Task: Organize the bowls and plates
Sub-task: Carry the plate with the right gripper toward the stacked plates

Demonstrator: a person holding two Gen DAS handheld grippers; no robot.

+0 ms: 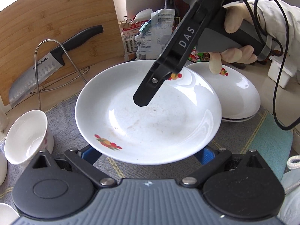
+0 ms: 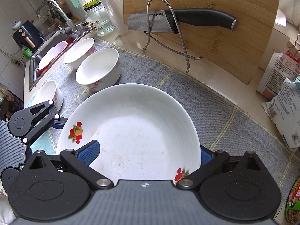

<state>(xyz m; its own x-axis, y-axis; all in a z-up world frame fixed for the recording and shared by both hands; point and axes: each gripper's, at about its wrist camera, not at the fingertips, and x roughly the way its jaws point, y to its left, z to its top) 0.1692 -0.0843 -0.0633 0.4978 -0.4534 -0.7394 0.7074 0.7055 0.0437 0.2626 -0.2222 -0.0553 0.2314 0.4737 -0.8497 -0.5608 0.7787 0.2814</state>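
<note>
Above the grey mat, we are pinching the plate in our right gripper, fingers either side of its rim. Our left gripper is lying under it, fingertips hidden, grip unreadable.

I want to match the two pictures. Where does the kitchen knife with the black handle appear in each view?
Left wrist view: the knife is at the left, blade pointing down-left, lying against the wooden cutting board behind the wire stand.
Right wrist view: the knife is at the upper middle, nearly level, handle to the right, against the same board.
Shared landmark: the white plate with fruit print.
</note>
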